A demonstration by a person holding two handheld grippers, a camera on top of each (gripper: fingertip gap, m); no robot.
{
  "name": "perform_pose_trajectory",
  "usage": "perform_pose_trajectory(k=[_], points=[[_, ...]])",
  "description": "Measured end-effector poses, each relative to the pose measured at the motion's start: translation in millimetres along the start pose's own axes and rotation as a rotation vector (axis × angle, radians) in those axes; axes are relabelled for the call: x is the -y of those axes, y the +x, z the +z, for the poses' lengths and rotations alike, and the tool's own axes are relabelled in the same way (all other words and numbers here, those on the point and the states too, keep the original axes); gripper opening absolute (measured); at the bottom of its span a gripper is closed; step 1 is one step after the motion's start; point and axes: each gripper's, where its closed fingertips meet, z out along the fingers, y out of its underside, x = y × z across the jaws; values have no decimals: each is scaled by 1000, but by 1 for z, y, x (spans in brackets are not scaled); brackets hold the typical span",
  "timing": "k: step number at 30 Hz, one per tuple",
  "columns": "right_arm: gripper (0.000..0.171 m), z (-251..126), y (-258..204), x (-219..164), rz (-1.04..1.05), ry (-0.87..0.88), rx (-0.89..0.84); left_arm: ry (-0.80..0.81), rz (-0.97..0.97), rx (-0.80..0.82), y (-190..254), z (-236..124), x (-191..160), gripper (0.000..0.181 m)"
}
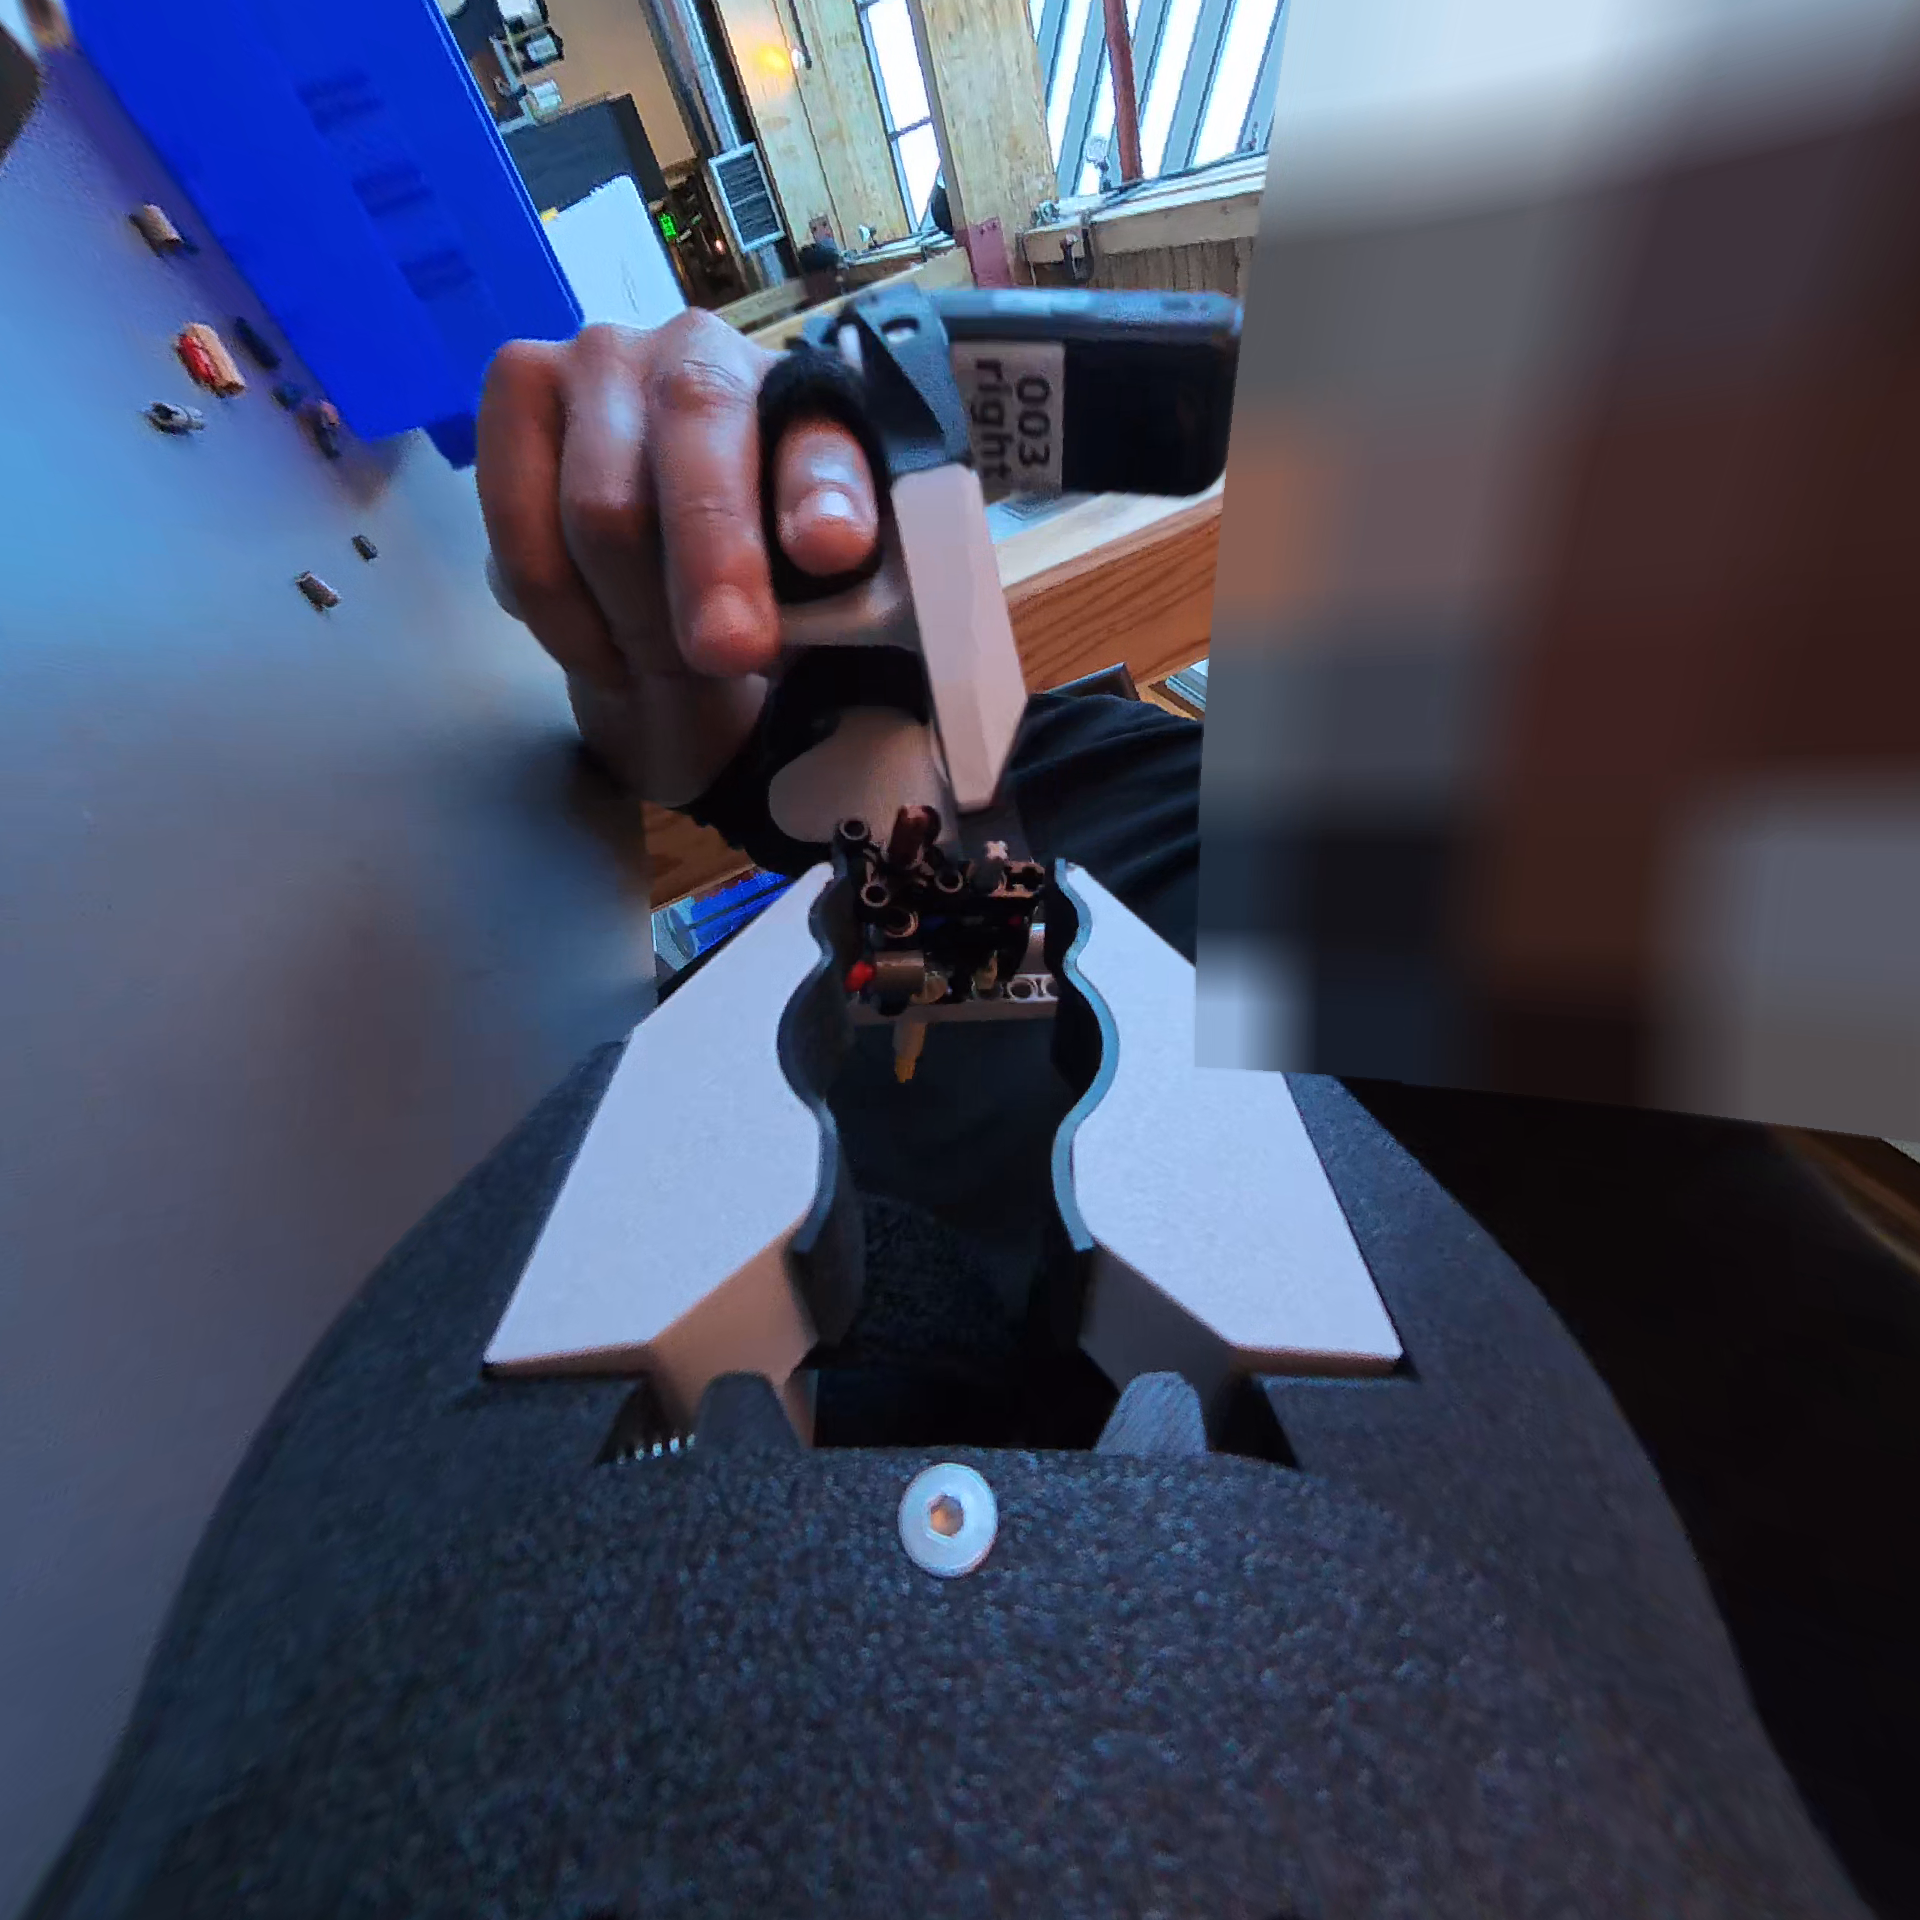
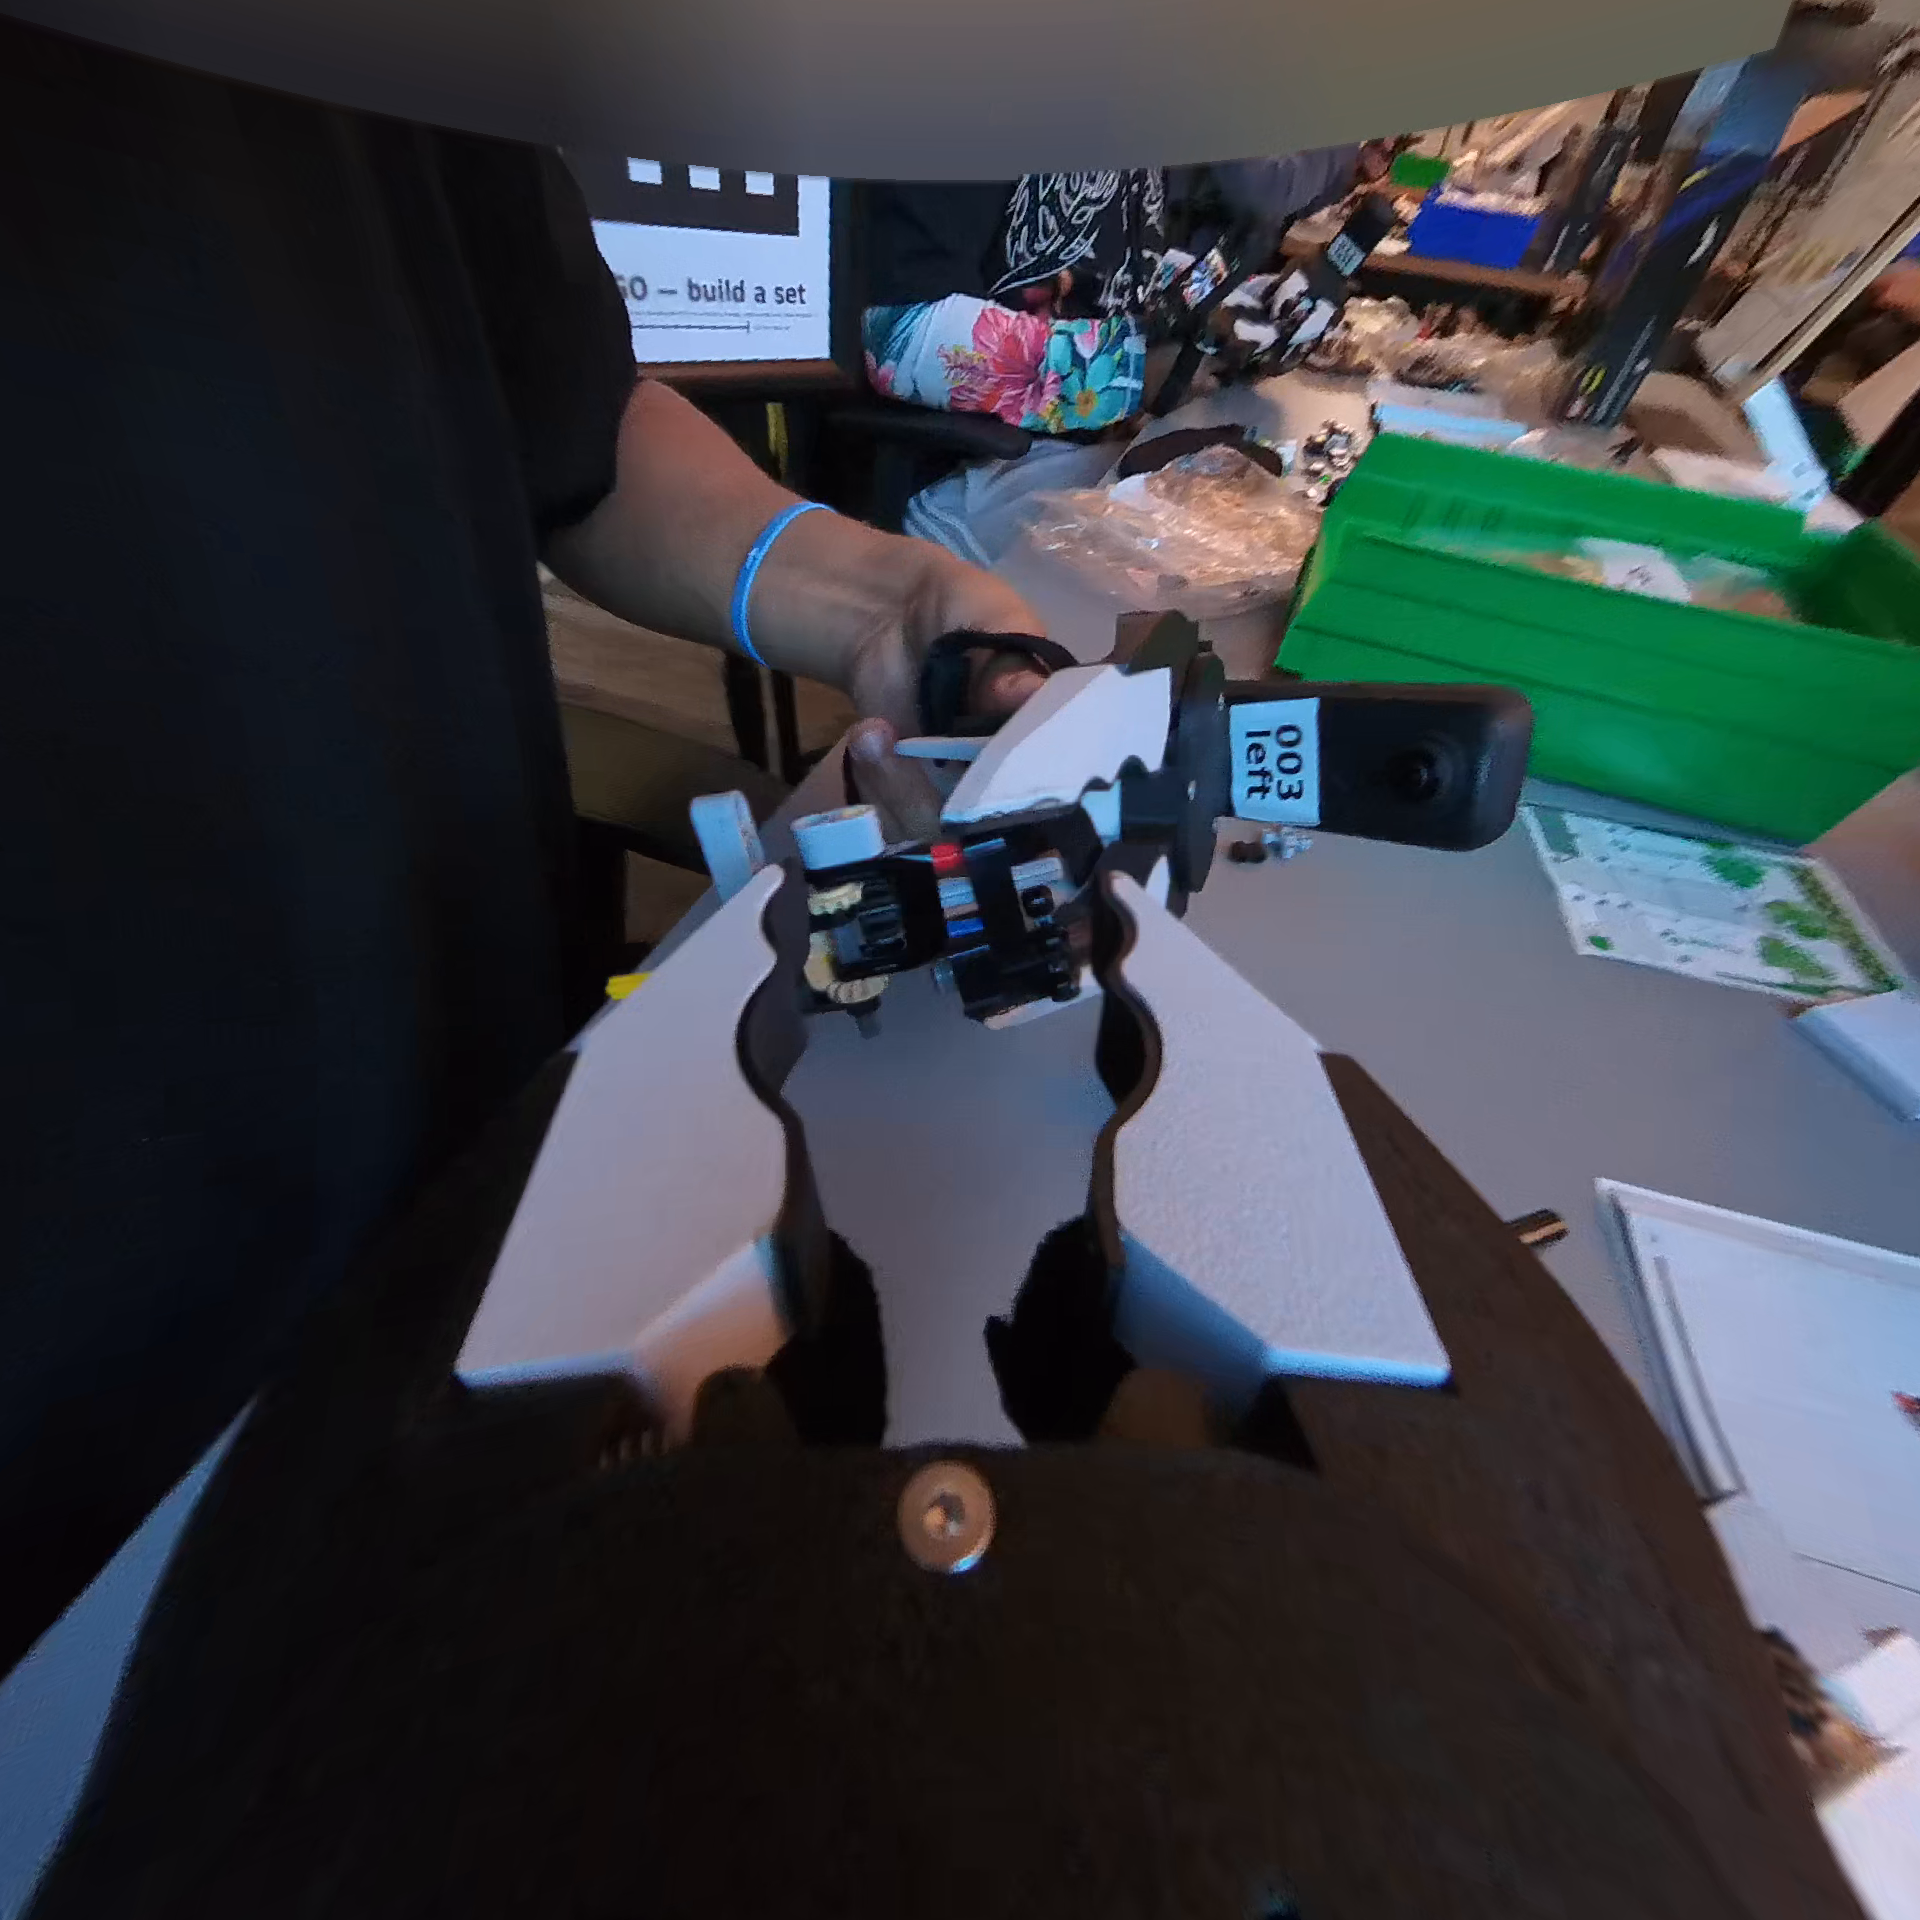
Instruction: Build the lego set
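A small black Lego assembly (image 1: 935, 925) with red, blue and yellow bits hangs in the air between both grippers. My left gripper (image 1: 945, 894) is shut on its sides. The right gripper (image 1: 904, 816) comes down from above, held by a hand (image 1: 623, 520), and its fingertips meet the assembly's top. In the right wrist view the same assembly (image 2: 935, 925), with a white cylinder and yellow gears on its left end, sits between my right gripper's (image 2: 945, 894) fingers, which press on both ends. The left gripper's white finger (image 2: 1049, 743) grips it from behind.
A blue bin (image 1: 343, 208) stands on the grey table with loose small pieces (image 1: 208, 358) beside it. A green bin (image 2: 1558, 644), a clear plastic bag (image 2: 1174, 540), a printed sheet (image 2: 1714, 904) and a white booklet (image 2: 1787, 1351) lie on the table. The person's black shirt (image 2: 260, 727) is close on the left. The tips of both grippers are at nearly the same place.
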Motion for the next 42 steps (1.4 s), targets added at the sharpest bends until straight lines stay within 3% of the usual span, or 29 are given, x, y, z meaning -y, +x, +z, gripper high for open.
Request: perform_pose_trajectory(k=[3,18,26,29,33,36,42], points=[[51,-1,-5,1,52,23,62,-4,-1,-17,2,4,-1,32],[47,-1,-13,0,11,29,55,5,-67,-87,4,10,-4,31],[54,-8,10,1,-9,61,-52,53,243,169,-4,-6,16,32],[55,-21,23,9,153,140,-64,118,391,224,3,-14,26,32],[69,-9,29,-10,433,66,7,159,667,361,7,-17,30,32],[51,1,20,-8,465,54,63,172,849,409,16,-11,26,32],[49,4,12,1,376,24,42,180,984,424,25,-6,18,32]])
